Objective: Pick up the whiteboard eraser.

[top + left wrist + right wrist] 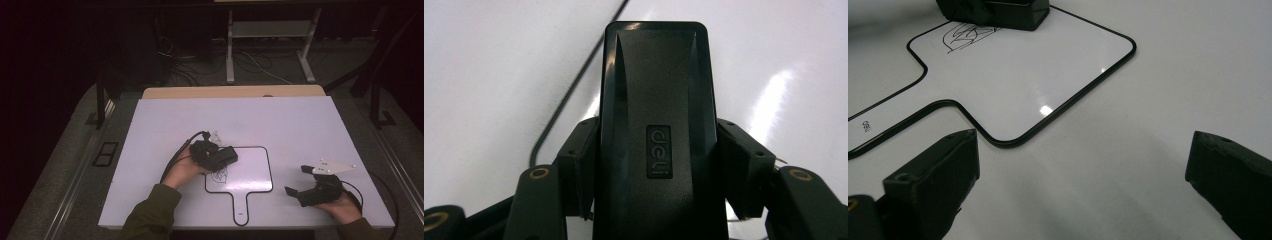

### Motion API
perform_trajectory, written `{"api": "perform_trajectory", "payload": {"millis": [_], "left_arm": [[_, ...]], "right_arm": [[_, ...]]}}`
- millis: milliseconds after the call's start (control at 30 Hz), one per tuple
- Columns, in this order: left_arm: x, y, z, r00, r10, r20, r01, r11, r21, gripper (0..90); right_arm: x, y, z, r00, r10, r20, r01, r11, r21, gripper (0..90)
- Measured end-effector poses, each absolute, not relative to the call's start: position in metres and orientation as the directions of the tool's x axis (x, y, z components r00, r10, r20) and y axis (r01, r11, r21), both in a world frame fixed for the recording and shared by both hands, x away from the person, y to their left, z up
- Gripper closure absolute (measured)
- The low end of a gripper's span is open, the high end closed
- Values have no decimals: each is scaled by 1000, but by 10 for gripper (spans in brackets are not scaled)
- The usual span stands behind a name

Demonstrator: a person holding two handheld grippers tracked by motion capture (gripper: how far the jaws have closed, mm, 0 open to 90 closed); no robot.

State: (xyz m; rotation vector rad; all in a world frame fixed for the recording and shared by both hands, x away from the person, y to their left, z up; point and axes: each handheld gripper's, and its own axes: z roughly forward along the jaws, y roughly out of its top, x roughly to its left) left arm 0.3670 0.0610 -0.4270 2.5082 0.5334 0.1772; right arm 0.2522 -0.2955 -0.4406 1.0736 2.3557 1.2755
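Observation:
A small hand-held whiteboard (252, 167) with a black rim and a handle lies on the white table (300, 125). A black scribble (220, 176) marks its left side. My left gripper (222, 156) is shut on a black eraser (229, 154) that rests at the board's upper left corner, just above the scribble. In the left gripper view the eraser (656, 125) sits between both fingers (574, 170). My right gripper (297, 180) stands open to the right of the board, nothing between its jaws. In the right gripper view, that gripper (1083, 165) faces the whiteboard (1023, 75), scribble (965, 35) and eraser (1008, 12).
A wooden strip (235, 92) runs along the table's far edge. Beyond it stand the legs of a metal frame (230, 45), with cables (180, 65) on the dark floor. White table surface stretches behind and to the right of the board.

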Motion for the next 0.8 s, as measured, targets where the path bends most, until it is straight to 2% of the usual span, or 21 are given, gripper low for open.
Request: {"api": "perform_trajectory", "payload": {"millis": [800], "left_arm": [[317,52,-425,941,337,16,275,-793,543,394]], "right_arm": [[252,-295,-440,-698,707,116,486,348,802,0]]}}
